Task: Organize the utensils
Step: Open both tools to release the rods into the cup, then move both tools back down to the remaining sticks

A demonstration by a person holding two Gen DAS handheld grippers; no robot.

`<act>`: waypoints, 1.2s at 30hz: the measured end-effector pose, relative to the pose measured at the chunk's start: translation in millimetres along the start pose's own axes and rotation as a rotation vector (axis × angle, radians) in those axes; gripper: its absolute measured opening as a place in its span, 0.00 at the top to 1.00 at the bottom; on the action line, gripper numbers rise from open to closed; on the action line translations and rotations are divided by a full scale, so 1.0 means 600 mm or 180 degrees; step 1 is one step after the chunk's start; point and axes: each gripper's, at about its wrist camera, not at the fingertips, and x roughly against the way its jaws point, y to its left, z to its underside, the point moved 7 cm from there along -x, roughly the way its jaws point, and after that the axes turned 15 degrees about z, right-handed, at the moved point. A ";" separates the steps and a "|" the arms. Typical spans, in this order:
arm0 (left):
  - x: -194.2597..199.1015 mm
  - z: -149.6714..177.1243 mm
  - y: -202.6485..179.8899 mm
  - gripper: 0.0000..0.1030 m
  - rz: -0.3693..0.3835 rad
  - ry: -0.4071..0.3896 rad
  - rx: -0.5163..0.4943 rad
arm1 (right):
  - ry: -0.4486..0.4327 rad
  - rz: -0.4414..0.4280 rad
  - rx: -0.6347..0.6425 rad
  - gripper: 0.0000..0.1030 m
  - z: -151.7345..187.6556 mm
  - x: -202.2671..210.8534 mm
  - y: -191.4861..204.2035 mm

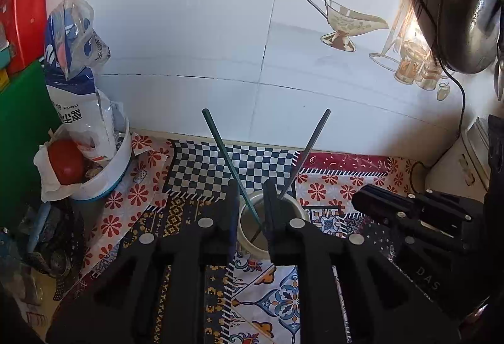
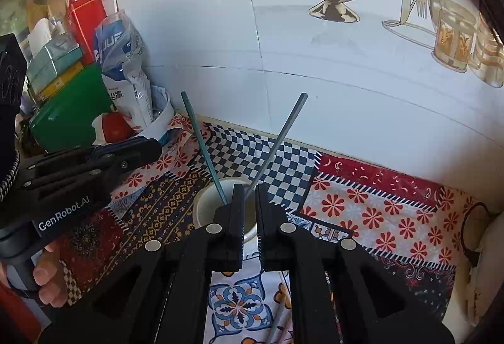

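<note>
A white cup [image 1: 302, 211] [image 2: 201, 205] stands on the patchwork cloth [image 1: 330, 186]. Two chopsticks lean out of it, a teal chopstick [image 1: 220, 145] [image 2: 198, 136] to the left and a grey chopstick [image 1: 310, 142] [image 2: 280, 139] to the right. My left gripper [image 1: 252, 186] [image 2: 151, 148] is above the cup with its jaws a little apart. The teal chopstick runs through the gap untouched. My right gripper [image 2: 249, 186] [image 1: 359, 197] hovers at the cup's near rim, shut on nothing. Two more sticks [image 2: 277, 322] lie on the cloth under it.
At the left, a white bowl [image 1: 104, 173] holds a tomato [image 1: 66, 164] and a plastic bag, with green and red boxes behind. A dark pan [image 1: 469, 16] hangs at the upper right over a white appliance [image 1: 456, 164]. The tiled wall is close behind. A hand [image 2: 47, 277] grips the left tool.
</note>
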 end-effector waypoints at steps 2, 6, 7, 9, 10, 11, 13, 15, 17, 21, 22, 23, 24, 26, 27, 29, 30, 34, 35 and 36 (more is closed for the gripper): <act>0.011 0.005 -0.006 0.72 -0.0032 -0.0008 -0.0046 | -0.0033 0.0044 0.0015 0.89 0.004 0.013 -0.008; 0.029 0.023 -0.021 0.50 -0.0113 -0.0004 -0.0165 | -0.0108 0.0202 -0.0002 0.68 0.019 0.040 -0.032; 0.031 0.030 -0.025 0.45 -0.0123 0.0016 -0.0184 | -0.0123 0.0240 -0.0012 0.65 0.023 0.046 -0.038; 0.031 0.044 -0.033 0.41 -0.0124 0.0057 -0.0213 | -0.0132 0.0312 -0.0046 0.54 0.036 0.057 -0.052; 0.029 0.052 -0.037 0.39 -0.0122 0.0088 -0.0232 | -0.0134 0.0356 -0.0057 0.53 0.043 0.062 -0.059; 0.026 0.061 -0.041 0.39 -0.0120 0.0127 -0.0247 | -0.0134 0.0411 -0.0060 0.52 0.051 0.067 -0.067; 0.015 0.081 -0.048 0.38 -0.0118 0.0222 -0.0261 | -0.0108 0.0514 -0.0048 0.51 0.068 0.074 -0.083; 0.002 0.104 -0.053 0.38 -0.0111 0.0332 -0.0270 | -0.0058 0.0594 -0.0041 0.51 0.089 0.078 -0.100; -0.013 0.130 -0.059 0.38 -0.0084 0.0450 -0.0262 | 0.0015 0.0673 -0.0028 0.51 0.113 0.079 -0.117; -0.050 0.185 -0.076 0.38 -0.0043 0.0749 -0.0300 | 0.0221 0.0795 -0.0058 0.51 0.169 0.073 -0.155; -0.058 0.198 -0.080 0.38 -0.0035 0.0811 -0.0316 | 0.0286 0.0829 -0.0067 0.51 0.184 0.068 -0.162; -0.066 0.211 -0.086 0.38 -0.0023 0.0876 -0.0329 | 0.0353 0.0853 -0.0079 0.51 0.201 0.063 -0.171; -0.075 0.222 -0.091 0.38 -0.0010 0.0937 -0.0338 | 0.0422 0.0862 -0.0098 0.51 0.218 0.059 -0.177; -0.091 0.245 -0.100 0.38 0.0028 0.1066 -0.0338 | 0.0568 0.0873 -0.0146 0.51 0.250 0.048 -0.187; -0.100 0.257 -0.104 0.38 0.0045 0.1132 -0.0333 | 0.0622 0.0882 -0.0167 0.51 0.265 0.044 -0.193; -0.116 0.277 -0.111 0.38 0.0081 0.1248 -0.0314 | 0.0737 0.0916 -0.0189 0.51 0.293 0.035 -0.198; -0.124 0.287 -0.115 0.38 0.0098 0.1303 -0.0311 | 0.0798 0.0916 -0.0203 0.51 0.306 0.030 -0.199; -0.146 0.319 -0.132 0.38 0.0182 0.1470 -0.0350 | 0.0966 0.0877 -0.0226 0.51 0.345 0.014 -0.194; -0.151 0.326 -0.137 0.38 0.0205 0.1509 -0.0369 | 0.1003 0.0858 -0.0229 0.51 0.353 0.010 -0.192; -0.156 0.332 -0.140 0.39 0.0227 0.1544 -0.0384 | 0.1035 0.0847 -0.0225 0.51 0.360 0.007 -0.189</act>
